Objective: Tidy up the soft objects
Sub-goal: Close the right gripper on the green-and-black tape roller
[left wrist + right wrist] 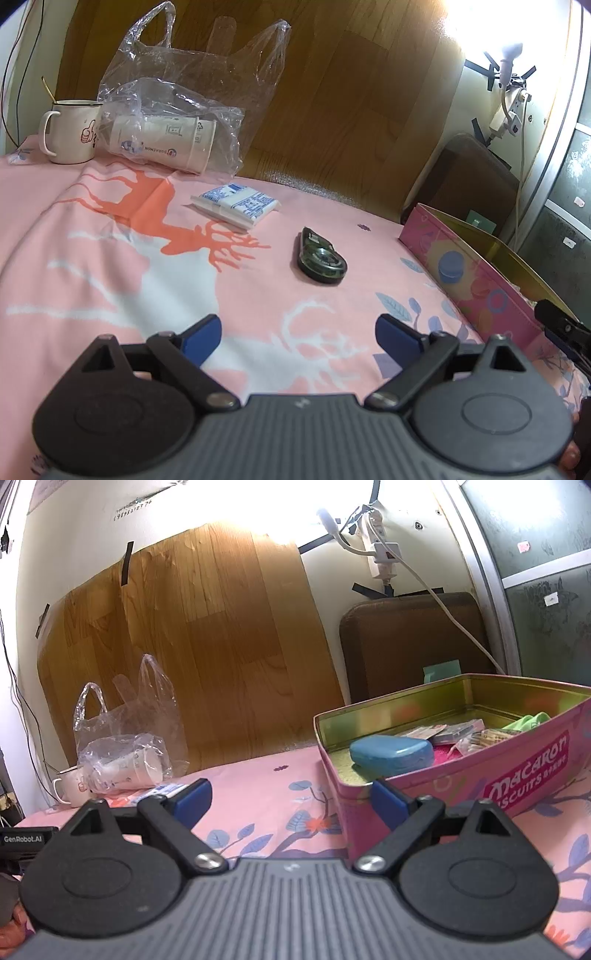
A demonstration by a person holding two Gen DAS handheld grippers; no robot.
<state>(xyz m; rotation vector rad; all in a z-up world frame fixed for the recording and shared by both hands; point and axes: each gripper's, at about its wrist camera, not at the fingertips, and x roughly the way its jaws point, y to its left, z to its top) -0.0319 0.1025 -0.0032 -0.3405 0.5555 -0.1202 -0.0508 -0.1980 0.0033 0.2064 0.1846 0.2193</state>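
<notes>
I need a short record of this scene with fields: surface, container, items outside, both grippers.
surface: pink deer-print cloth
container: pink macaron biscuit tin, open, holding a blue oval case and small packets
items outside: white tissue pack, dark flat round-ended gadget, clear plastic bag with paper cups, white mug
left gripper: open, empty
right gripper: open, empty

This is a home, likely a bedroom. A pink deer-print bedsheet [110, 258] covers the surface, with a mug [72, 131], a biscuit tin [461, 775] and a taped-up power strip [380, 546] on the wall.
</notes>
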